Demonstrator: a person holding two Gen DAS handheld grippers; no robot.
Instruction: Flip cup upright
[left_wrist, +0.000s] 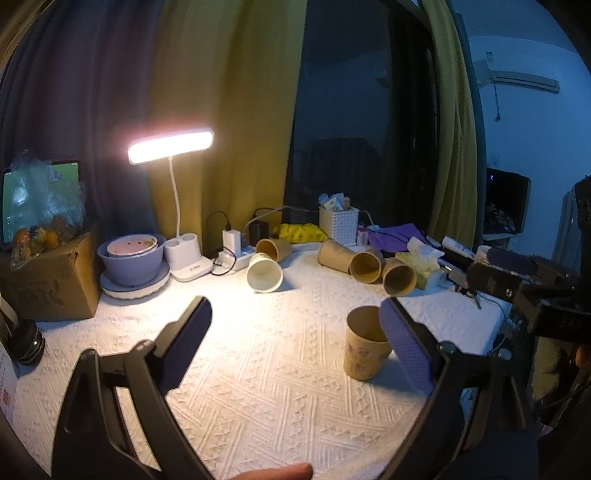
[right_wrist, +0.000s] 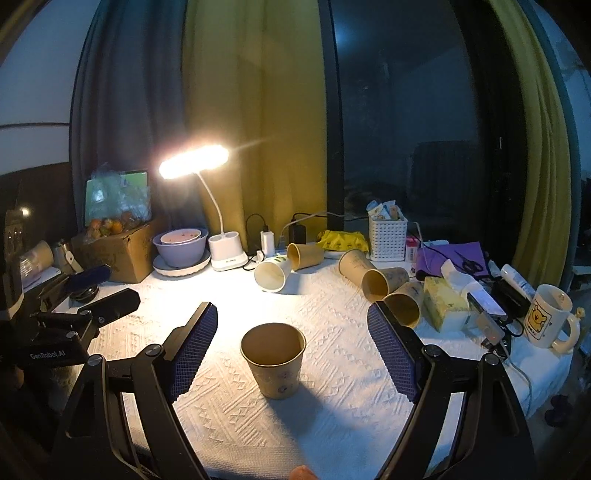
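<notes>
A brown paper cup (right_wrist: 274, 363) stands upright on the white tablecloth (right_wrist: 332, 387), mouth up. It sits between the wide-open fingers of my right gripper (right_wrist: 293, 325), untouched. In the left wrist view the same cup (left_wrist: 364, 343) stands partly behind the right finger of my left gripper (left_wrist: 297, 317), which is open and empty. Several more cups lie on their sides at the back: a white one (right_wrist: 271, 275), a brown one (right_wrist: 304, 254) and three brown ones (right_wrist: 384, 282) to the right. The left gripper also shows at the left of the right wrist view (right_wrist: 92, 295).
A lit desk lamp (right_wrist: 223, 236), stacked bowls (right_wrist: 181, 245) and a cardboard box (right_wrist: 118, 251) stand at the back left. A white basket (right_wrist: 388, 236), tissue pack (right_wrist: 443, 302), cables and a mug (right_wrist: 548, 317) crowd the right side. The table edge runs along the right.
</notes>
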